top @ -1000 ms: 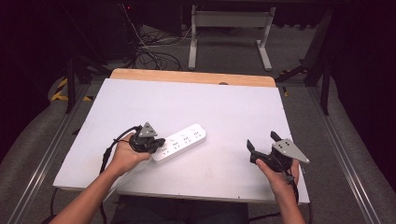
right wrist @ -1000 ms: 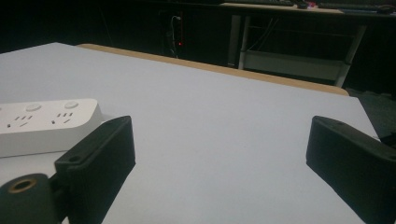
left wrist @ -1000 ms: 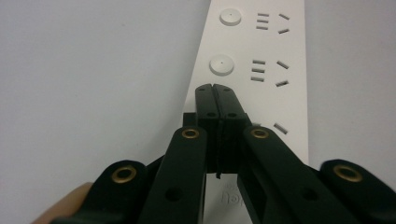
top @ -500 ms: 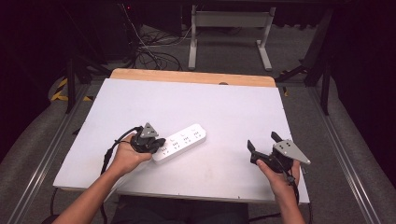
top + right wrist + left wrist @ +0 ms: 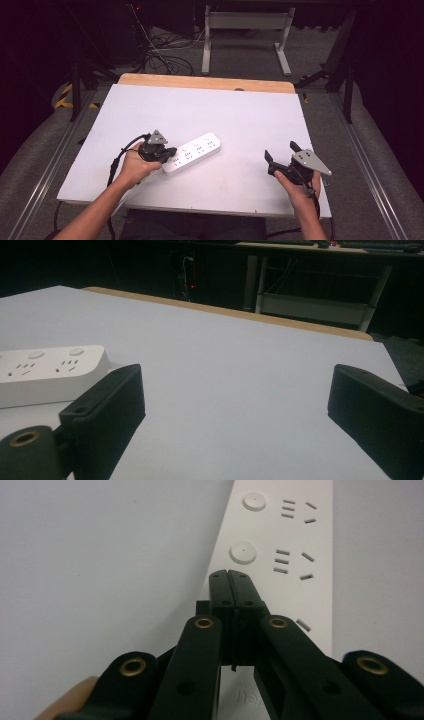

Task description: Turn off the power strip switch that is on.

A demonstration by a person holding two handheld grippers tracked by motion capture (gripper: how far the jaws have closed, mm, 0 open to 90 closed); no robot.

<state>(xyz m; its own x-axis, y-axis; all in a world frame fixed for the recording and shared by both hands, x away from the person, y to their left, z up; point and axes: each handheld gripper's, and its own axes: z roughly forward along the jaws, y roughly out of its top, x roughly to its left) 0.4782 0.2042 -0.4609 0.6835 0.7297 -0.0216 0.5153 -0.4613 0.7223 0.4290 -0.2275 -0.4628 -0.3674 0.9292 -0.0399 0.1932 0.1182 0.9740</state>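
A white power strip (image 5: 192, 153) lies flat on the white table top (image 5: 240, 115), left of the middle and toward the person's edge. In the high view its long axis runs aslant, the near end low at the left and the far end higher at the right, pointing off toward the table's middle. Its upper face carries a row of sockets, each a group of dark slots with a round white button beside it; two such groups show clearly in the left gripper view (image 5: 280, 535).

The left gripper (image 5: 167, 152) sits over the strip's near end, held in the left hand (image 5: 132, 167). In the left gripper view its two black jaws are pressed together, pad against pad with nothing between them, and their tips (image 5: 231, 577) rest at the strip's long edge, just below a round button. Whether the tips actually touch the plastic cannot be told. Faint raised lettering shows on the strip between the jaw arms, too partial to read.

The right gripper (image 5: 280, 156) is held in the right hand (image 5: 300, 187) near the table's right front corner, well apart from the strip. Its jaws stand wide apart and hold nothing; in the right gripper view (image 5: 235, 405) bare table lies between them, and the strip's end (image 5: 50, 372) lies off to the left.

Beyond the white top a wooden edge (image 5: 205, 81) runs along the far side.
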